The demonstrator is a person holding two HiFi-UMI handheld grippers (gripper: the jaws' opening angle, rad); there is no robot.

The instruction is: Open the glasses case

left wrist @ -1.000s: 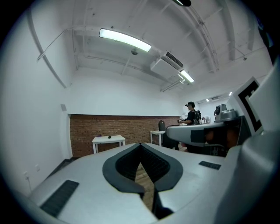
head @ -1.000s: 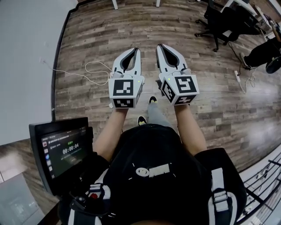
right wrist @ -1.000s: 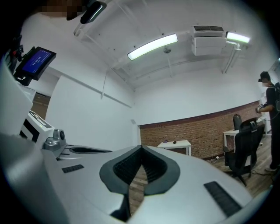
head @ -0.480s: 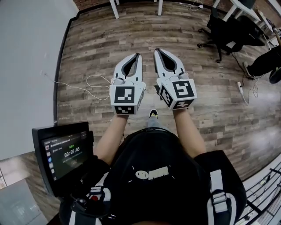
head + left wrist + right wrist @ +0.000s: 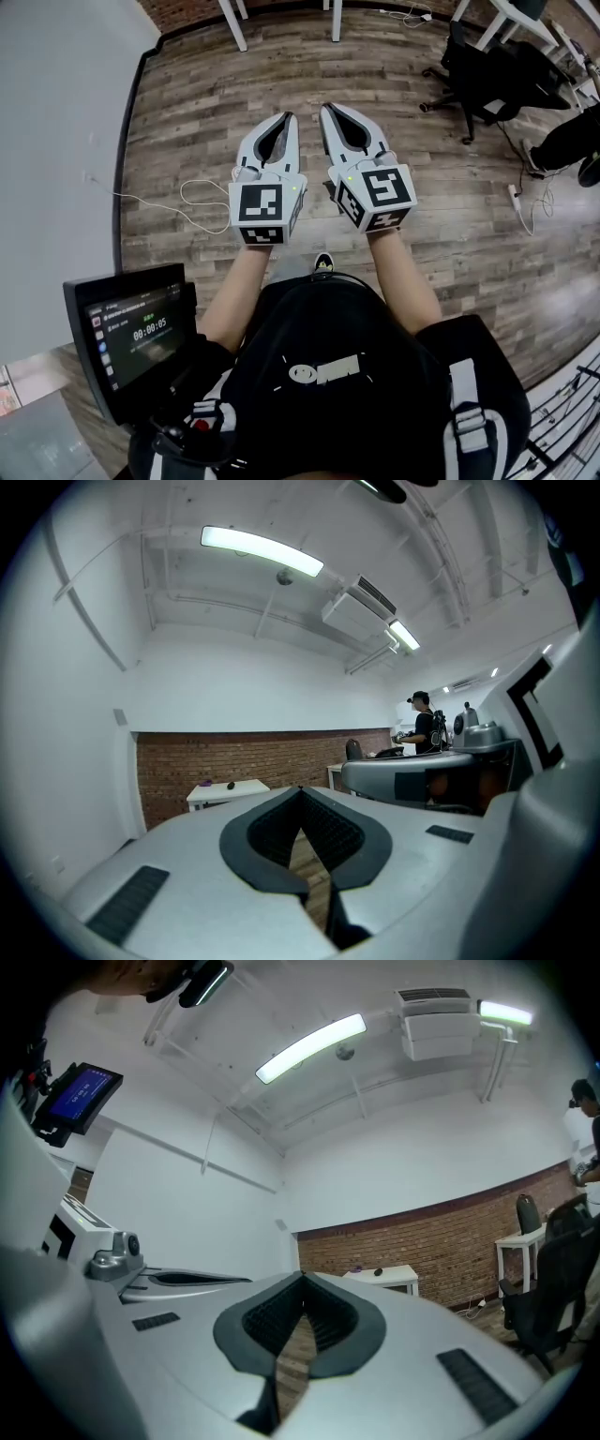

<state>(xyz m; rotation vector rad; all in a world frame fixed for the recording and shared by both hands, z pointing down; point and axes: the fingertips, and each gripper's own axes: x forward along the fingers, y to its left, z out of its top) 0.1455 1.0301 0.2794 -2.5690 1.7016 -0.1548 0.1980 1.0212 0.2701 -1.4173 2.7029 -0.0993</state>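
No glasses case can be made out for sure. In the head view my left gripper [image 5: 291, 118] and right gripper [image 5: 325, 109] are held side by side, pointing level over the wooden floor. Both are shut with nothing between the jaws. The left gripper view shows my left gripper [image 5: 300, 790] with its tips meeting, aimed at a white table [image 5: 246, 788] by a brick wall. A small dark thing [image 5: 232, 785] lies on that table, too small to identify. In the right gripper view my right gripper [image 5: 302, 1278] faces the same table [image 5: 398, 1272] and dark thing [image 5: 378, 1271].
A tablet [image 5: 131, 330] hangs at the person's left side. A white cable [image 5: 187, 195] trails on the floor at the left. White table legs [image 5: 230, 22] show at the top, a black office chair [image 5: 469, 67] at the upper right. A person [image 5: 423, 726] stands at a desk.
The floor has slid back under the person, and both grippers have moved forward together. White table legs have come into view at the top. The jaws stay shut.
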